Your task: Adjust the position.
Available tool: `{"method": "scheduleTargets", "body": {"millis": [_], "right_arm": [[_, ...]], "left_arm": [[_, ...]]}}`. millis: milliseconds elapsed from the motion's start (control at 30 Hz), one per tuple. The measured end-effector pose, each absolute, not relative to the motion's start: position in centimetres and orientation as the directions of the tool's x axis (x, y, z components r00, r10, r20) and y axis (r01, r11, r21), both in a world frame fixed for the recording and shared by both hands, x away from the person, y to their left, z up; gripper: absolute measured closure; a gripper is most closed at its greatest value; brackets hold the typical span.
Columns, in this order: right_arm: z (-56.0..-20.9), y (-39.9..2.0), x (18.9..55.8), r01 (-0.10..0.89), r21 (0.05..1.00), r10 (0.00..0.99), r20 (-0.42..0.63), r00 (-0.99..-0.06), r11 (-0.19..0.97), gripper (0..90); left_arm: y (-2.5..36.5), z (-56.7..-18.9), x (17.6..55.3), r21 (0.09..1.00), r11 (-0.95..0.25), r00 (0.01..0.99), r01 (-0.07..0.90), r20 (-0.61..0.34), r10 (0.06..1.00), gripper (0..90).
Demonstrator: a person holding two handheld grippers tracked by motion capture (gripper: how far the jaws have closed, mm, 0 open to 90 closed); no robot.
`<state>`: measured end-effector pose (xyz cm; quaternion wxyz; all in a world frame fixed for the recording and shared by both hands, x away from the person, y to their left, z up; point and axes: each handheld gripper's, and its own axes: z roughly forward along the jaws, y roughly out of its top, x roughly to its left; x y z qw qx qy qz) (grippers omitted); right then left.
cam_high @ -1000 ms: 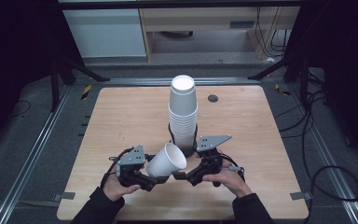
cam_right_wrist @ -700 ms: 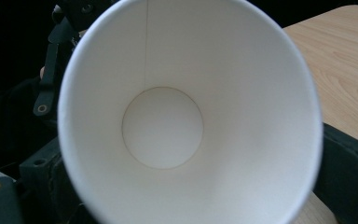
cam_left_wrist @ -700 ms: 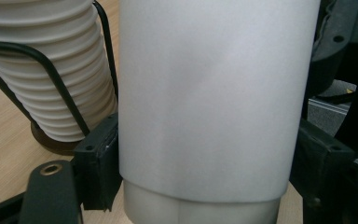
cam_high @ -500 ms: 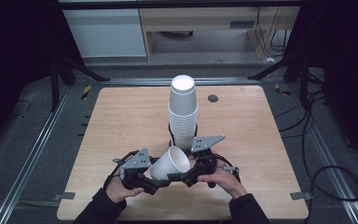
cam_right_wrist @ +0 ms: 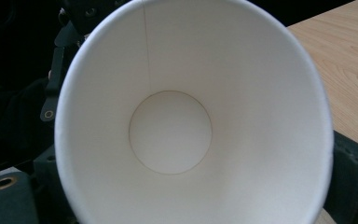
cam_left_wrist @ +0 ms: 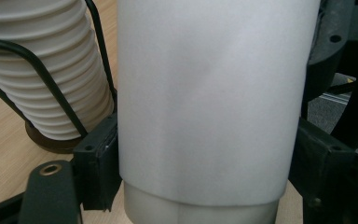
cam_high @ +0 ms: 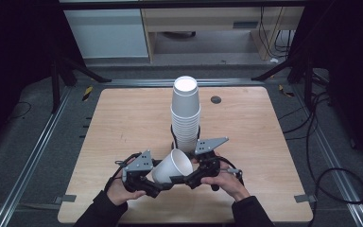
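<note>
Paper cup (cam_high: 172, 166) lies tilted above the counter (cam_high: 123, 123) near edge, just in front of the cup stack (cam_high: 185, 113); left gripper (cam_high: 155, 185) jaws clamp its sidewall; right gripper (cam_high: 184, 179) sits at the rim, jaw state unclear; risk: overtight squeeze creases the thin wall, cup slips.

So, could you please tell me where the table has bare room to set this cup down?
The table is bare left of the cup stack and right of it, up to the small dark disc. The near middle is crowded: both grippers meet at the loose cup just before the stack.
</note>
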<state>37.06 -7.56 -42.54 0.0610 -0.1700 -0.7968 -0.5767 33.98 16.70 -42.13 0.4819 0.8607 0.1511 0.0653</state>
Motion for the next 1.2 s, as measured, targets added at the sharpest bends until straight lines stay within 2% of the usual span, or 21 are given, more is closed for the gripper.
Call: {"method": "scheduleTargets", "body": {"millis": [700, 933, 1067, 1200], "right_arm": [[-42.2, -7.9, 37.0, 0.322, 0.909, 0.196, 0.277, -0.941, 0.263, 10.3], [-41.5, -8.7, 37.0, 0.307, 0.921, 0.210, 0.259, -0.943, 0.241, 10.3], [-41.1, -8.9, 37.1, 0.286, 0.924, 0.219, 0.234, -0.947, 0.253, 10.2], [-40.8, -8.5, 37.1, 0.251, 0.915, 0.242, 0.178, -0.954, 0.316, 10.0]], "left_arm": [[16.8, -42.0, 34.0, 0.850, -0.487, 0.946, 0.201, -0.040, 0.321, 20.9], [16.9, -42.0, 34.1, 0.842, -0.495, 0.947, 0.216, -0.056, 0.317, 18.1], [17.0, -42.1, 34.3, 0.833, -0.502, 0.943, 0.233, -0.068, 0.326, 15.9], [17.2, -42.1, 34.5, 0.827, -0.503, 0.938, 0.250, -0.076, 0.339, 14.2]]}}
